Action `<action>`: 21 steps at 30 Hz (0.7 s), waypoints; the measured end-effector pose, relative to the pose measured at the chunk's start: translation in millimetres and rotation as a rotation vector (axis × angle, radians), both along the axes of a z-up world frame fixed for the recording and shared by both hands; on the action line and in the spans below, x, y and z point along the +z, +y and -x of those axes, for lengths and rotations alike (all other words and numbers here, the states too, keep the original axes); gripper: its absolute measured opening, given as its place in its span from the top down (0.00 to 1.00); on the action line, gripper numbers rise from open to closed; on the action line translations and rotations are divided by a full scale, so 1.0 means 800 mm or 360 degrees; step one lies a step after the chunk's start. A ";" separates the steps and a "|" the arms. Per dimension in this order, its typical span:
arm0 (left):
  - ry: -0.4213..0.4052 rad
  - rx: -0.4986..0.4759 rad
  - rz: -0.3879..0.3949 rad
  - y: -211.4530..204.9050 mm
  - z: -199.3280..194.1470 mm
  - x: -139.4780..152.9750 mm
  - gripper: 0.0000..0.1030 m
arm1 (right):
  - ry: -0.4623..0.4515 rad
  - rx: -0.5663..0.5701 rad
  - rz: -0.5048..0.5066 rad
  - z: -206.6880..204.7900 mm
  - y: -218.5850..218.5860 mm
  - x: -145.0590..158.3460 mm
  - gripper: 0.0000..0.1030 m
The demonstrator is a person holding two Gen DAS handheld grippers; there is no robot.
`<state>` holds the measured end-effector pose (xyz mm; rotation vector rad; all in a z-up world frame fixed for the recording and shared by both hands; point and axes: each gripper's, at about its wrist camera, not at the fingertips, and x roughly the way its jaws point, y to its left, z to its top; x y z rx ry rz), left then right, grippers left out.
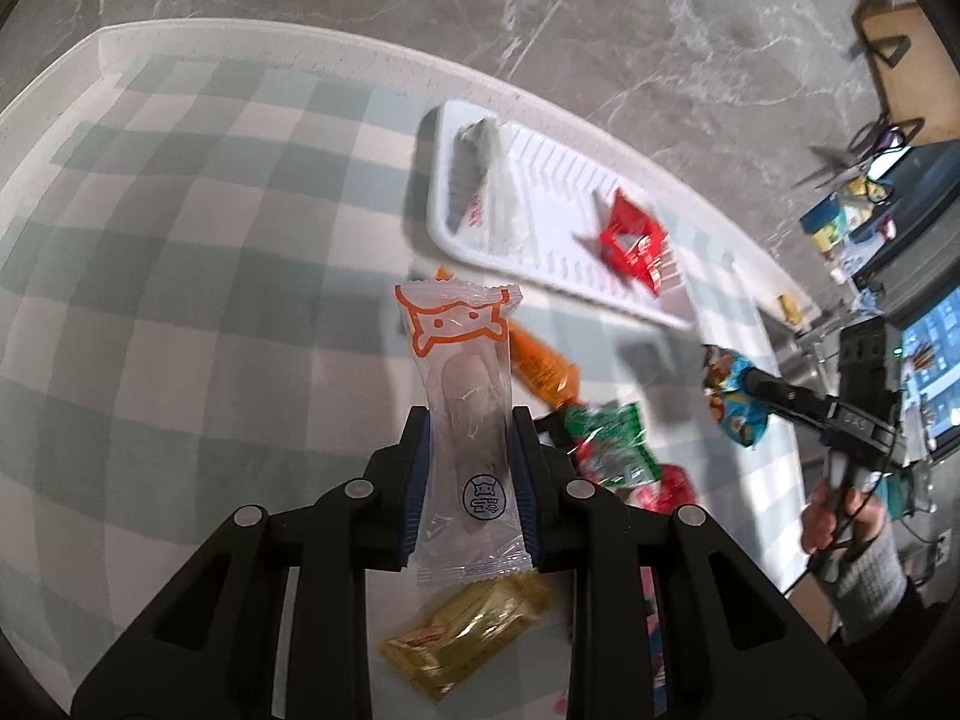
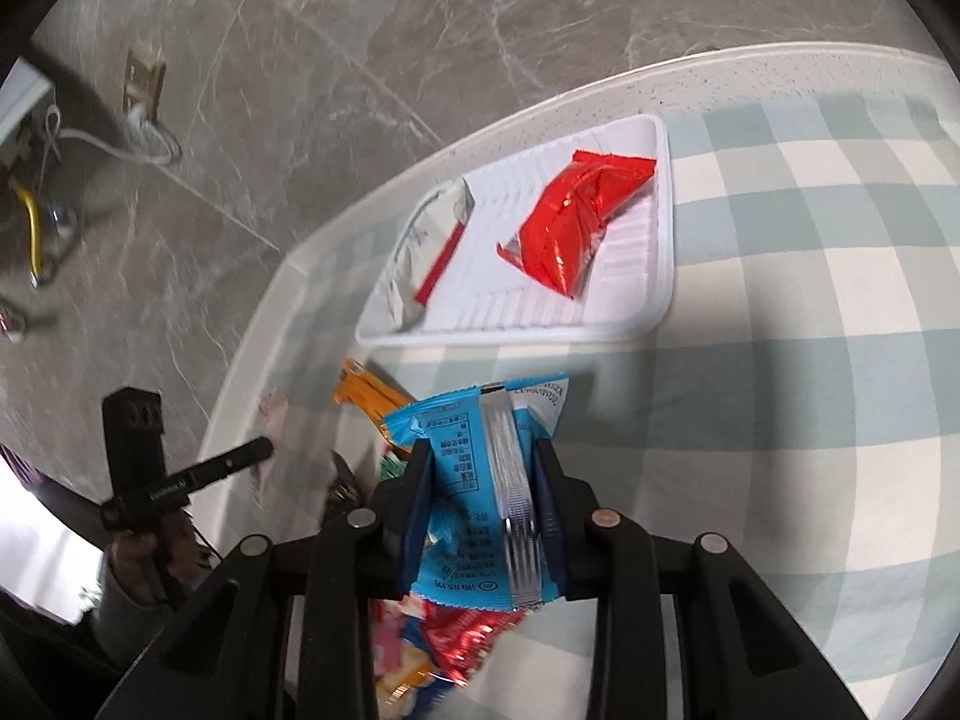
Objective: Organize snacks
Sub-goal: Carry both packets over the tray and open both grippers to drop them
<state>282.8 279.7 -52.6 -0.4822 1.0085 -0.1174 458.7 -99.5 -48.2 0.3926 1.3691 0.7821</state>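
Note:
My left gripper [image 1: 470, 420] is shut on a clear snack packet with an orange cat print [image 1: 462, 396], held upright above the checked tablecloth. My right gripper [image 2: 482, 450] is shut on a blue snack packet [image 2: 474, 480]; from the left wrist view it appears at the right [image 1: 750, 384], the blue packet [image 1: 735, 399] in its fingers. A white ribbed tray [image 1: 558, 228] lies farther back on the table and holds a red packet [image 1: 633, 243] and a white packet [image 1: 489, 180]. From the right wrist view the tray [image 2: 654, 300] holds the red packet [image 2: 570, 222] and white packet [image 2: 429, 240].
Loose snacks lie below the grippers: a gold packet [image 1: 468, 630], an orange one [image 1: 540, 366], green [image 1: 612, 438] and red ones [image 2: 468, 636]. The table edge [image 2: 252, 360] drops to a grey marble floor. A person's hand [image 1: 840, 516] holds the right gripper near cluttered shelves.

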 end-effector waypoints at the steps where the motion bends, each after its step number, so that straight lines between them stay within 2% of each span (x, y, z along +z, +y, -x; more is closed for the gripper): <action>1: -0.0012 -0.0006 0.0003 -0.001 -0.003 0.004 0.77 | 0.0007 -0.0016 -0.0015 -0.003 0.001 0.001 0.67; 10: -0.0083 -0.0132 0.0006 -0.026 -0.057 0.025 0.77 | 0.0036 -0.0102 -0.0101 -0.032 0.013 0.003 0.67; 21: -0.0097 -0.0266 -0.0038 -0.057 -0.141 0.024 0.77 | 0.0039 -0.0152 -0.0127 -0.078 0.039 0.002 0.67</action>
